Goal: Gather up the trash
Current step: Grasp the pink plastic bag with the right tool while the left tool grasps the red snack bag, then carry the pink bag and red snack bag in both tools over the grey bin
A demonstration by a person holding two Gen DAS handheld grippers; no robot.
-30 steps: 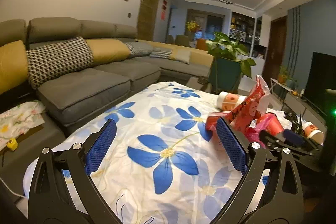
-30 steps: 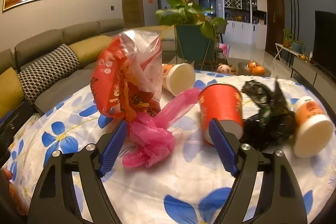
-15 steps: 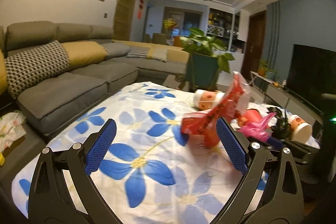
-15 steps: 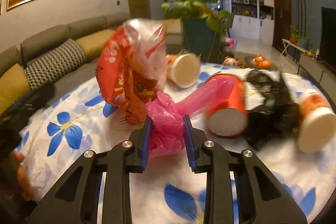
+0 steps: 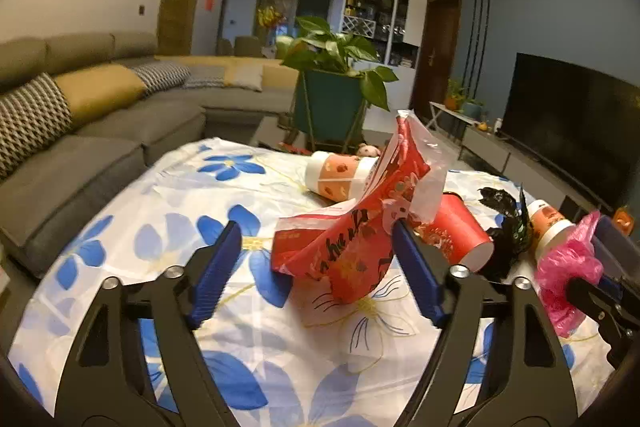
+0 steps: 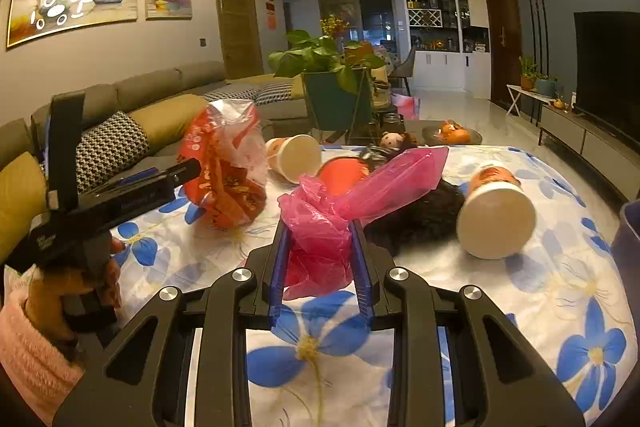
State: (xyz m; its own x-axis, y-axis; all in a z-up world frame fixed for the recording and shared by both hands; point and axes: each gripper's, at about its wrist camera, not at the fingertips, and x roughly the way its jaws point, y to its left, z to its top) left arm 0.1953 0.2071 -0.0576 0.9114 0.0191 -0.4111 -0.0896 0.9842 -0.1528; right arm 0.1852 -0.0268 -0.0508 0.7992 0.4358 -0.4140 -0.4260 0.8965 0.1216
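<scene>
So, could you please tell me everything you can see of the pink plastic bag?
The pink plastic bag is thin, translucent, crinkled film, bunched into a wad. The right gripper is shut on it, its blue pads pressing both sides. A twisted tail stretches up and right, over the black bag. Its lower end hangs above the floral tablecloth.

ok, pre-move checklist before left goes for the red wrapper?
1. Right gripper clamped on pink bag: ok.
2. Left gripper open: ok.
3. Red wrapper between left's fingers: ok, roughly centred.
4. Red cup clear of left's closing path: cannot tell, it sits right behind the wrapper.
5. Grippers apart from each other: ok.
6. Bin or drop-off in view: cannot tell.
</scene>
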